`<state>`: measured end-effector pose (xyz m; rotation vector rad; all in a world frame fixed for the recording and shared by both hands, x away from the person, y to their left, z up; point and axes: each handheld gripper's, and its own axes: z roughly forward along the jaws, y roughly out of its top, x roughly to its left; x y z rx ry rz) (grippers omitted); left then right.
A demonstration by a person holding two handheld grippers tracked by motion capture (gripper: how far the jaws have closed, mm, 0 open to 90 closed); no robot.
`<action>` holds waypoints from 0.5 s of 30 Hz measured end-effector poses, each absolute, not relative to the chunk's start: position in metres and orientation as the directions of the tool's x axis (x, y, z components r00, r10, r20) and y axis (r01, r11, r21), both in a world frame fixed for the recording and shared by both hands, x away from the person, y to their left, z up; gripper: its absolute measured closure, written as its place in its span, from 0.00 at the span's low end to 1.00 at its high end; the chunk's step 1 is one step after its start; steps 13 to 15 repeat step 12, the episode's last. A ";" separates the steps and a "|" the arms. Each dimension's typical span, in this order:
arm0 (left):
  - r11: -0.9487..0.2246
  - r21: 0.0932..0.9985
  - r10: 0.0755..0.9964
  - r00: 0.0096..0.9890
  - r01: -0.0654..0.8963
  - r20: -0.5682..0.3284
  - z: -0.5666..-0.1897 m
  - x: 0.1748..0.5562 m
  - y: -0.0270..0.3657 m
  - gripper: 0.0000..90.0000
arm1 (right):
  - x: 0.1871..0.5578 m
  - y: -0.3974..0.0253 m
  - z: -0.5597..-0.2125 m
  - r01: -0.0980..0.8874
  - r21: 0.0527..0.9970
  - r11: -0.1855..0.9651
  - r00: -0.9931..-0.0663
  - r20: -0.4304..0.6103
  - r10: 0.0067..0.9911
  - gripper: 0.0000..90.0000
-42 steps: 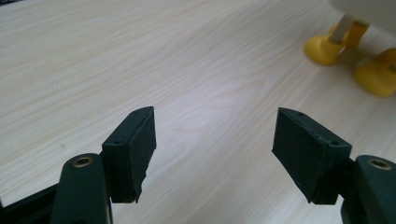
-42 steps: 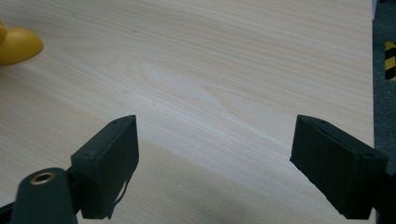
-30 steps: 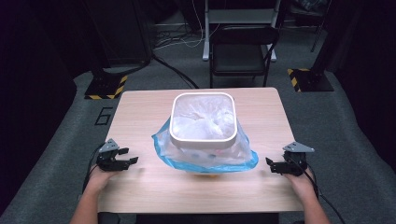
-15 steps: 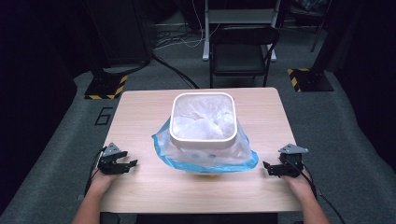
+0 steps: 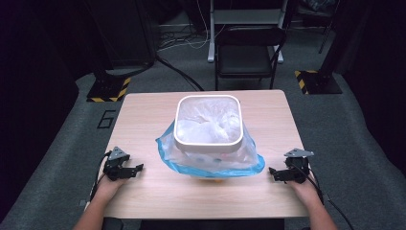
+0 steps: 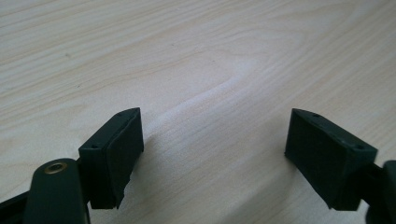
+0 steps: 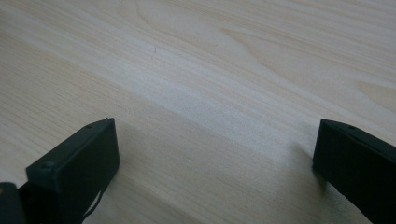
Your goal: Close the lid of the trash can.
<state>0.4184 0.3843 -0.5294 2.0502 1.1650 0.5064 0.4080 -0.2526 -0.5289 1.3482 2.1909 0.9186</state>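
Observation:
A white square bin (image 5: 208, 123) stands in the middle of the wooden table (image 5: 148, 120), lined with a clear plastic bag whose blue-edged skirt (image 5: 210, 163) hangs down around it. My left gripper (image 5: 135, 169) rests near the table's front left corner, open, jaws pointing toward the bin. My right gripper (image 5: 273, 173) rests near the front right corner, open, pointing left at the bag. In the left gripper view the left gripper (image 6: 212, 149) holds nothing, only bare wood between the jaws. The right gripper view shows the right gripper (image 7: 217, 163) wide apart over bare tabletop.
A black chair (image 5: 246, 50) stands behind the table's far edge. Stands with yellow-black striped bases (image 5: 107, 88) (image 5: 316, 79) sit on the grey floor at both back corners. Cables trail across the floor behind.
Both hands have drawn back slightly toward the table's front edge and lowered; the grippers now rest on the table. The bin and bag have not moved.

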 end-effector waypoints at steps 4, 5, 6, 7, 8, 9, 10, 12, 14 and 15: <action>-0.309 0.740 0.885 0.465 0.598 -0.006 -0.529 0.416 0.378 0.17 | 0.406 -0.251 -0.529 0.634 0.713 0.300 -0.430 0.002 0.903 0.00; -0.299 0.740 0.891 0.453 0.603 -0.008 -0.529 0.416 0.377 0.17 | 0.406 -0.251 -0.529 0.635 0.713 0.296 -0.426 0.003 0.905 0.00; -0.293 0.741 0.897 0.442 0.604 -0.006 -0.530 0.415 0.376 0.17 | 0.406 -0.251 -0.529 0.636 0.713 0.294 -0.423 0.004 0.906 0.00; -0.291 0.742 0.898 0.439 0.605 -0.006 -0.530 0.415 0.376 0.17 | 0.406 -0.251 -0.529 0.637 0.714 0.292 -0.420 0.003 0.907 0.00; -0.290 0.741 0.898 0.440 0.605 -0.007 -0.530 0.415 0.376 0.17 | 0.406 -0.251 -0.529 0.637 0.714 0.291 -0.419 0.004 0.908 0.00; -0.290 0.742 0.899 0.439 0.605 -0.007 -0.530 0.415 0.376 0.17 | 0.405 -0.251 -0.529 0.637 0.714 0.291 -0.418 0.003 0.908 0.00; -0.289 0.741 0.899 0.437 0.606 -0.006 -0.530 0.415 0.376 0.17 | 0.406 -0.251 -0.529 0.637 0.714 0.291 -0.418 0.003 0.908 0.00; -0.284 0.740 0.904 0.428 0.609 -0.005 -0.530 0.414 0.375 0.17 | 0.406 -0.251 -0.529 0.637 0.714 0.291 -0.418 0.003 0.908 0.00; -0.284 0.740 0.904 0.428 0.609 -0.005 -0.530 0.414 0.375 0.17 | 0.406 -0.251 -0.529 0.637 0.714 0.291 -0.418 0.003 0.908 0.00; -0.284 0.740 0.904 0.428 0.609 -0.005 -0.530 0.414 0.375 0.17 | 0.406 -0.251 -0.529 0.637 0.714 0.291 -0.418 0.003 0.908 0.00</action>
